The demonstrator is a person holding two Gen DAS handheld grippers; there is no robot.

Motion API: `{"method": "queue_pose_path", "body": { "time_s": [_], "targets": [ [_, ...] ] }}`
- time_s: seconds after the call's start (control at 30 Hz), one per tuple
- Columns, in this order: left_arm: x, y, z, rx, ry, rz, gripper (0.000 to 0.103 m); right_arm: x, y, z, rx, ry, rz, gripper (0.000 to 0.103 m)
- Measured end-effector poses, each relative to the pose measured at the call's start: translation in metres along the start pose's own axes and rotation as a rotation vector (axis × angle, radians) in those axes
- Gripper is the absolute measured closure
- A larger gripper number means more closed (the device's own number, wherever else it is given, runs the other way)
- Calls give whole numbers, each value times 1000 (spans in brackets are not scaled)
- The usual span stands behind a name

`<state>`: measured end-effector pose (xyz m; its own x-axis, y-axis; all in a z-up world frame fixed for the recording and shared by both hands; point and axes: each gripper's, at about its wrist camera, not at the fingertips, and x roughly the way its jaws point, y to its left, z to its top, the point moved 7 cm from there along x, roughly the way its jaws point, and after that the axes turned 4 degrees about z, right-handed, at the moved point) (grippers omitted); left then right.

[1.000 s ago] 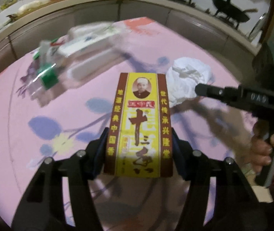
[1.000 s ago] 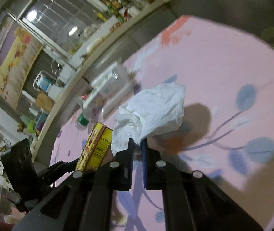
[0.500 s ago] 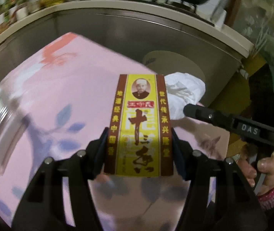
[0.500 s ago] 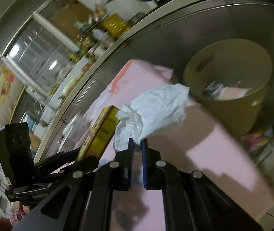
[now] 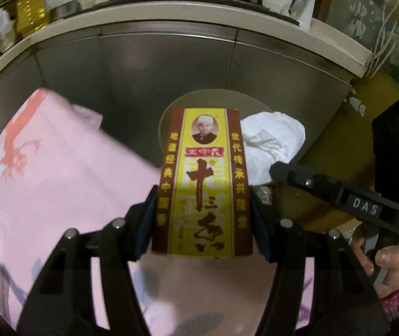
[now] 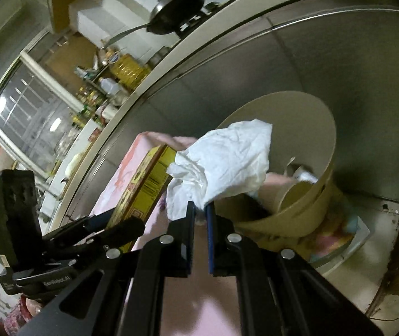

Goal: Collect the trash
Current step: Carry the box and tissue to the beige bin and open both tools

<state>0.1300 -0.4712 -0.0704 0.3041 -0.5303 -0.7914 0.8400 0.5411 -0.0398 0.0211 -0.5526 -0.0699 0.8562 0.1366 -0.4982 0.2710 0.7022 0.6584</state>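
Left wrist: left gripper (image 5: 202, 218) clamps yellow box (image 5: 203, 179); right gripper (image 6: 199, 210) pinches white tissue (image 6: 224, 165).

Left gripper (image 5: 202, 210): matte black frame, two angular slotted arms, a round silver screw head on each arm segment, dark blue pads on the inner faces of the jaws; in the right wrist view its side carries small white lettering and a boxy black block. Right gripper (image 6: 198, 212): same black build, silver screws, blue inner pads, a white "DAS" label on its body and a green light on its rear block. Right hand (image 5: 387, 263): bare skin, red-pink patterned knit cuff.
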Motion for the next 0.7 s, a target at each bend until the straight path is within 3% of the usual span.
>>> {"method": "queue_pose_path", "body": {
  "time_s": [0.3,0.37,0.43,0.47,0.7],
  "targets": [
    [41,-17,45,46,-9,11,44,24,-41,30,84,30,-36,95],
    [47,-17,50,46,-5,20,31,28,-49,33,109,43,-39,86],
    [49,-16,55,38,-12,33,27,29,-56,36,145,38,-43,52],
    [49,-15,56,32,-14,33,27,28,-56,37,147,26,-43,45],
    [23,4,43,-47,-45,18,27,7,-47,35,131,-36,-34,41]
  ]
}}
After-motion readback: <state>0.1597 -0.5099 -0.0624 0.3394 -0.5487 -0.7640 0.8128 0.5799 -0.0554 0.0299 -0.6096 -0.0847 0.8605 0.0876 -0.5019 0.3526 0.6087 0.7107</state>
